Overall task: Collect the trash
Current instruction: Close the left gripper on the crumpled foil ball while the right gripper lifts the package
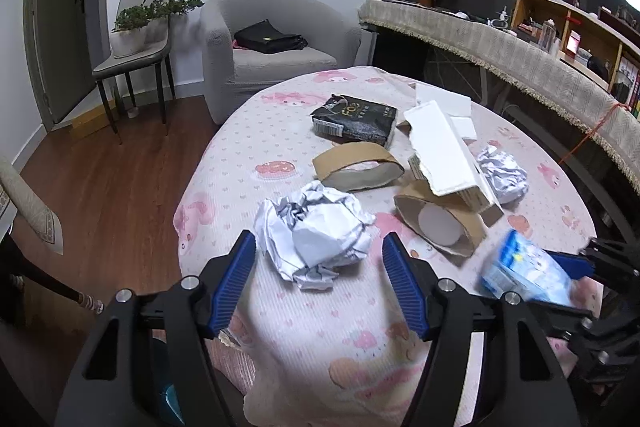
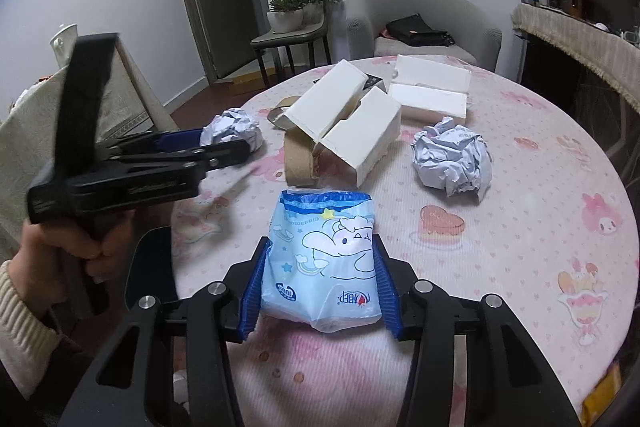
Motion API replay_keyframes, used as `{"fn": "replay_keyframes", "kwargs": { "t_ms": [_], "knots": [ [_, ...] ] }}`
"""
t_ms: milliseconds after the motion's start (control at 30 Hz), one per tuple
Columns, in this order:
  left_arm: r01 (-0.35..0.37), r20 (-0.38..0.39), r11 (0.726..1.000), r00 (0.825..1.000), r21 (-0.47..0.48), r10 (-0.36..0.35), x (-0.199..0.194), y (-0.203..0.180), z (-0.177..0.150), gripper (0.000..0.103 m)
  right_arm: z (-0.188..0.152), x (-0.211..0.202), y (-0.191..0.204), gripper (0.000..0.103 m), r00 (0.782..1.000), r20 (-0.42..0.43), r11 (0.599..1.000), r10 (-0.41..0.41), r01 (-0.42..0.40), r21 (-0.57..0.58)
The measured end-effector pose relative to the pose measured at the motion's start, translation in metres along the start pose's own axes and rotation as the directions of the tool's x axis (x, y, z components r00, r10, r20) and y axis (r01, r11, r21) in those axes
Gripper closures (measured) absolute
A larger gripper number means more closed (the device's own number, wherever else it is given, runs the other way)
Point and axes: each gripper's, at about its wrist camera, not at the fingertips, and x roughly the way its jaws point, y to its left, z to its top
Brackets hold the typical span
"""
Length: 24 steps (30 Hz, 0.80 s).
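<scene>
Right tongs point(image 2: 320, 287) pinch a blue tissue pack point(image 2: 324, 259) just above the near edge of the pink tabletop point(image 2: 520, 195). Left tongs point(image 1: 320, 283) are spread wide, straddling a crumpled paper ball point(image 1: 316, 231) that lies on the tabletop.

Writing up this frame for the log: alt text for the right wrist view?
The right gripper is shut on a blue cartoon-print tissue pack above a round table with a pink patterned cloth. Beyond lie two crumpled paper balls, white foam boxes and cardboard tape rolls; the left gripper reaches in from the left.
</scene>
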Motion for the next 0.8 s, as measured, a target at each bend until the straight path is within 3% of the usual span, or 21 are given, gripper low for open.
{"fn": "replay_keyframes", "kwargs": {
  "t_ms": [367, 633, 800],
  "knots": [
    [0.013, -0.006, 0.998, 1.0, -0.054, -0.013, 0.004, 0.01, 0.001, 0.055, 0.01, -0.02, 0.021, 0.055, 0.999, 0.033, 0.999, 0.02, -0.018, -0.042],
    [-0.013, 0.063, 0.99, 0.998, -0.14, 0.022, -0.032, 0.033, -0.001, 0.056, 0.011, -0.022, 0.037, 0.055, 0.998, 0.044, 0.997, 0.04, -0.037, -0.066],
    [-0.095, 0.063, 0.976, 0.992, -0.194, 0.109, -0.059, 0.066, -0.017, 0.056, 0.018, -0.018, 0.059, 0.055, 0.995, 0.049, 0.993, 0.092, -0.087, -0.079]
  ]
}}
